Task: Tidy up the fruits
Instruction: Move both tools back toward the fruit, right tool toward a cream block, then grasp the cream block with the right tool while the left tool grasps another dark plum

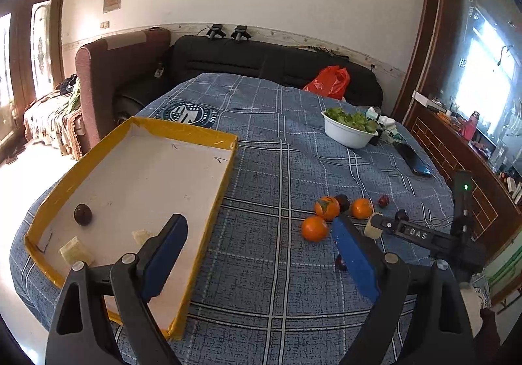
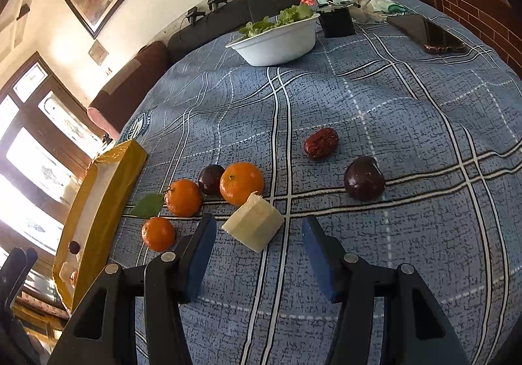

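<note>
A yellow-rimmed tray lies on the left of the blue plaid table; it holds a dark plum and two pale chunks. My left gripper is open and empty, over the tray's right edge. Three oranges lie with a dark plum, a red date and a dark fruit. My right gripper is open, its jaws on either side of a pale chunk, not touching it. It also shows in the left wrist view.
A white bowl of lettuce stands at the back of the table, with a black box and a phone to its right. A red bag lies on the black sofa behind. A small dark fruit lies by my left gripper's right finger.
</note>
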`<state>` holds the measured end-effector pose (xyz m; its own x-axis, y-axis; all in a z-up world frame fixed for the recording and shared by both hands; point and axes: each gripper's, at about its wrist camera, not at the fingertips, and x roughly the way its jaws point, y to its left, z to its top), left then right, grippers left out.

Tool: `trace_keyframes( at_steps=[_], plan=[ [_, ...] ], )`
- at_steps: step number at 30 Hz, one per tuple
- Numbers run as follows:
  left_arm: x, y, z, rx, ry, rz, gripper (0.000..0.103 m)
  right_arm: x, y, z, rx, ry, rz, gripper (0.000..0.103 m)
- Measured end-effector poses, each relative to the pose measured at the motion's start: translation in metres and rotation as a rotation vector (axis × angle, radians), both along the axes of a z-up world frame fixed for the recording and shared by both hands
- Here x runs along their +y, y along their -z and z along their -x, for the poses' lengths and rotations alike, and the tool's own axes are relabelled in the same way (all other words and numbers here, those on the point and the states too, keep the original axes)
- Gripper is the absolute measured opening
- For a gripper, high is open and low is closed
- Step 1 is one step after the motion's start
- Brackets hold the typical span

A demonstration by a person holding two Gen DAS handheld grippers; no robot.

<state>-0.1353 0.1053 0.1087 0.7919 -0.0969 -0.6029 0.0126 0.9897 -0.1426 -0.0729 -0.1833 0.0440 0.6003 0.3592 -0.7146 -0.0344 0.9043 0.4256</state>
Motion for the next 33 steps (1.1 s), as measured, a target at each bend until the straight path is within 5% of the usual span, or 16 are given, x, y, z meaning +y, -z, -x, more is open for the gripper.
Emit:
trace_keyframes(
  at_steps=[5, 7, 19, 30, 33],
  plan=[
    [-0.025, 0.016, -0.007, 0.047, 0.086, -0.035, 0.090, 0.010, 0.004, -0.008, 0.001, -0.016, 0.022, 0.059],
    [-0.036, 0.024, -0.013, 0.070, 0.116, -0.045, 0.090, 0.011, 0.004, -0.007, -0.013, -0.015, 0.034, 0.046],
    [-0.090, 0.068, -0.042, 0.182, 0.281, -0.088, 0.089, 0.001, 0.000, -0.001, -0.053, 0.003, 0.009, 0.046],
    [-0.114, 0.089, -0.067, 0.257, 0.355, -0.097, 0.049, -0.003, -0.001, -0.001, -0.057, 0.014, -0.008, 0.046],
    [-0.119, 0.094, -0.069, 0.285, 0.379, -0.097, 0.031, -0.003, -0.002, -0.001, -0.056, 0.014, -0.008, 0.046]
  ],
)
